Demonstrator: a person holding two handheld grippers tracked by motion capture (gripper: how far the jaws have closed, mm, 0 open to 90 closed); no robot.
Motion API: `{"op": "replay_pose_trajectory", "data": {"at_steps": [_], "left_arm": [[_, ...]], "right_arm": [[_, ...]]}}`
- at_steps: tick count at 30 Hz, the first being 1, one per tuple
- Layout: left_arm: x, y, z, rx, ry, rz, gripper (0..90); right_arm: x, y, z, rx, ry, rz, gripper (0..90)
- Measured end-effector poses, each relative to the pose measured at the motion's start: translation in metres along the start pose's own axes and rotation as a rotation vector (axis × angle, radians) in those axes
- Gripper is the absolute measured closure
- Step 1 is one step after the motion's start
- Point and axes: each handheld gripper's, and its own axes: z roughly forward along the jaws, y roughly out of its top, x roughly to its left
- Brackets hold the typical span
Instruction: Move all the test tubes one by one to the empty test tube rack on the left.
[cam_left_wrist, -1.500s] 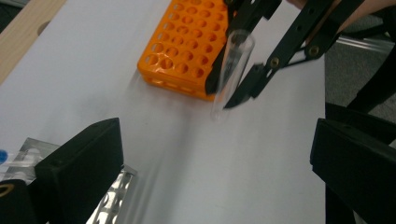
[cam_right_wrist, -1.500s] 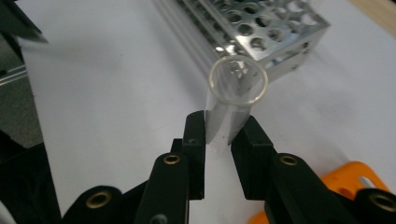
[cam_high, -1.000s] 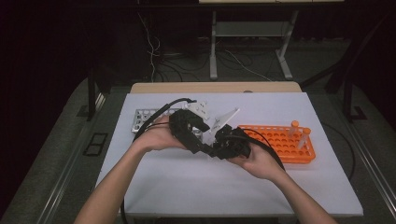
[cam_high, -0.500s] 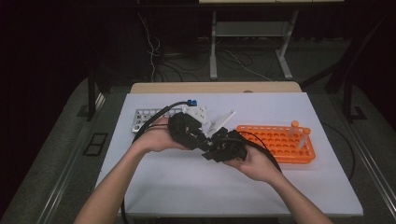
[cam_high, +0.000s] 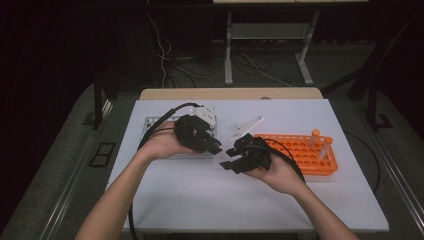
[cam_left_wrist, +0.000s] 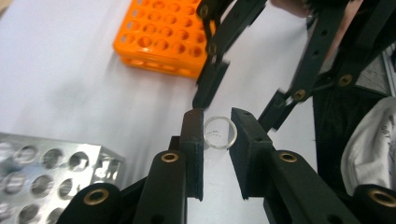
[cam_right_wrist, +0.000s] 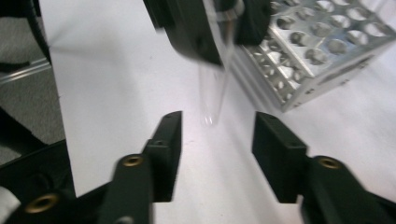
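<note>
The left gripper (cam_high: 212, 146) has its jaws clamped on a clear tube (cam_left_wrist: 220, 133) — in the left gripper view the tube's round open mouth sits squeezed between the two black pads. The right gripper (cam_high: 228, 158) faces it from close by over the white tabletop (cam_high: 200, 195); its jaws have just been opening and stand apart, pressing on nothing. In the right gripper view the tube hangs out of the left gripper's jaws, its rounded end just ahead of the right gripper's open jaws and clear of both pads. A metal rack (cam_high: 152, 123) sits behind the left hand (cam_high: 162, 145), and an orange rack (cam_high: 310, 152) lies beside the right hand (cam_high: 277, 175) — it holds a couple of capped tubes (cam_high: 320, 142).
</note>
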Motion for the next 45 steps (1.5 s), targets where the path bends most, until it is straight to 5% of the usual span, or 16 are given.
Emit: {"op": "replay_pose_trajectory", "data": {"at_steps": [8,12,13,27,45], "left_arm": [[0.014,-0.005,-0.015,-0.021,0.057,-0.04,74.3],[0.022,-0.008,-0.023,-0.026,0.087,-0.064,74.3],[0.024,-0.008,-0.025,-0.021,0.097,-0.066,74.3],[0.059,-0.024,-0.052,0.002,0.23,-0.161,74.6],[0.115,-0.039,-0.049,-0.04,0.319,-0.312,74.6]], "right_arm": [[-0.01,-0.015,-0.011,-0.018,-0.031,0.052,13.5],[-0.015,-0.025,-0.016,-0.029,-0.023,0.079,8.9],[-0.017,-0.027,-0.016,-0.03,-0.019,0.088,0.9],[-0.028,-0.057,-0.035,-0.085,-0.012,0.161,0.3],[-0.029,-0.099,-0.056,-0.103,-0.032,0.23,0.3]]}}
